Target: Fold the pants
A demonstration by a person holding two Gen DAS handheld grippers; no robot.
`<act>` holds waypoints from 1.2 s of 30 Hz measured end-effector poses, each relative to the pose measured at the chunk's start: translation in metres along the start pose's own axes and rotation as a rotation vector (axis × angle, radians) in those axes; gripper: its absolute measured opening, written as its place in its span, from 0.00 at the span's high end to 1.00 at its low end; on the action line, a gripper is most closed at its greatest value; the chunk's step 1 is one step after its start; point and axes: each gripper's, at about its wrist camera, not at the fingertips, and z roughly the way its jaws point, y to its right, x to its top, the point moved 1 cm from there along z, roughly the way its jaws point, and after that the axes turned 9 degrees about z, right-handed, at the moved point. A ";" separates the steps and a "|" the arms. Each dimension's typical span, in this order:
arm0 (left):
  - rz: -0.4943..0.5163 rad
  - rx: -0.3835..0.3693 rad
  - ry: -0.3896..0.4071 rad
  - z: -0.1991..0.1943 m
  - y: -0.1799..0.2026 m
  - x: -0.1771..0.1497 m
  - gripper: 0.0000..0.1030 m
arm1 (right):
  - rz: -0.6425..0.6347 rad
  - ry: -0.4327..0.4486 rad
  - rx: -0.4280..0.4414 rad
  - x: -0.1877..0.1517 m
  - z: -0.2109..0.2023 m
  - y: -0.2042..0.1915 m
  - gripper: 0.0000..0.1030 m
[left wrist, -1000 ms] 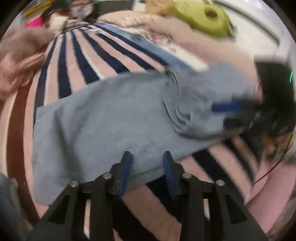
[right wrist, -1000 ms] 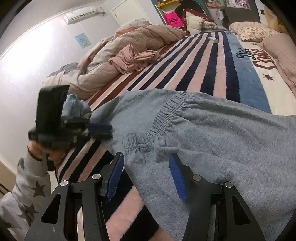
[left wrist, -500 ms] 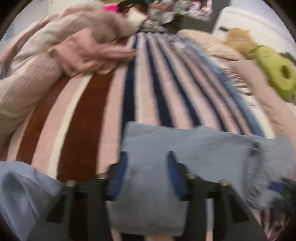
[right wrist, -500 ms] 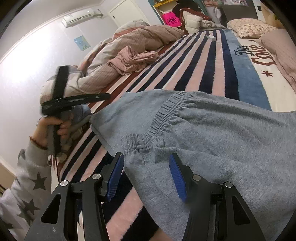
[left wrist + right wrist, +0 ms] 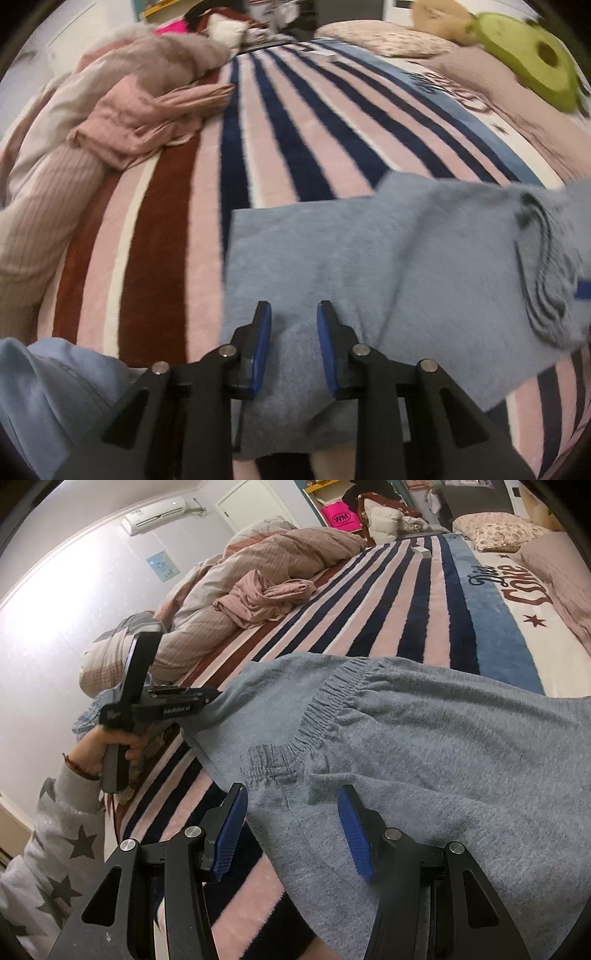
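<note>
Pants (image 5: 424,746): grey knit, we spread them flat on striped blanket (image 5: 280,140) for folding.
Left gripper (image 5: 291,332): narrowly parted over cloth edge.
Right gripper (image 5: 291,823): wide, straddling waistband (image 5: 317,709).

Each camera sits just behind its own claw, low and close over the bed. The left claw (image 5: 291,332) view faces along the striped blanket (image 5: 280,122). The right claw (image 5: 290,821) view looks likewise, showing the left claw off to its left. Both share the grey pants (image 5: 332,266) and blanket.

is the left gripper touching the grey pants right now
Touching. The right wrist view shows the left gripper tips meeting the corner of the grey pants.
</note>
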 end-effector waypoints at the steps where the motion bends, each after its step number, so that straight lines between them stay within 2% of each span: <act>1: 0.008 -0.002 0.000 -0.001 0.003 0.000 0.81 | 0.002 0.000 0.000 0.000 0.000 0.000 0.55; 4: 0.032 -0.013 0.023 -0.006 0.012 -0.001 0.81 | 0.003 0.000 0.002 0.000 0.000 0.001 0.55; 7: 0.044 -0.081 0.078 -0.018 0.023 -0.004 0.81 | 0.007 -0.001 0.005 0.001 0.001 0.002 0.55; 10: 0.103 -0.059 0.067 -0.017 0.037 -0.006 0.81 | 0.014 -0.003 0.008 0.001 0.002 0.003 0.55; 13: 0.101 -0.060 0.070 -0.016 0.040 -0.006 0.80 | 0.012 -0.003 0.008 0.001 0.002 0.003 0.55; 15: 0.086 -0.065 0.071 -0.014 0.038 -0.005 0.75 | 0.014 -0.004 0.007 0.001 0.003 0.004 0.55; 18: 0.073 -0.085 0.063 -0.005 0.037 -0.002 0.58 | 0.014 -0.003 0.007 0.000 0.003 0.005 0.55; 21: 0.063 -0.093 0.073 0.008 0.039 0.003 0.52 | 0.015 -0.004 0.007 0.001 0.003 0.005 0.55; 24: -0.011 -0.123 0.076 0.014 0.035 0.009 0.52 | 0.015 -0.005 0.007 0.000 0.003 0.005 0.55; 25: -0.016 -0.123 0.079 0.013 0.035 0.010 0.56 | 0.015 -0.004 0.007 0.000 0.003 0.004 0.55; 28: 0.029 -0.131 0.092 0.005 0.043 0.008 0.69 | 0.017 -0.004 0.008 0.000 0.003 0.004 0.55; 29: 0.037 -0.141 0.097 0.002 0.046 0.007 0.71 | 0.019 -0.004 0.009 -0.001 0.003 0.005 0.55; 33: 0.071 -0.207 0.171 -0.022 0.060 0.002 0.72 | 0.023 -0.005 0.013 -0.002 0.003 0.005 0.55; 36: 0.125 -0.255 0.168 -0.027 0.076 0.000 0.72 | 0.027 -0.005 0.013 -0.002 0.003 0.006 0.55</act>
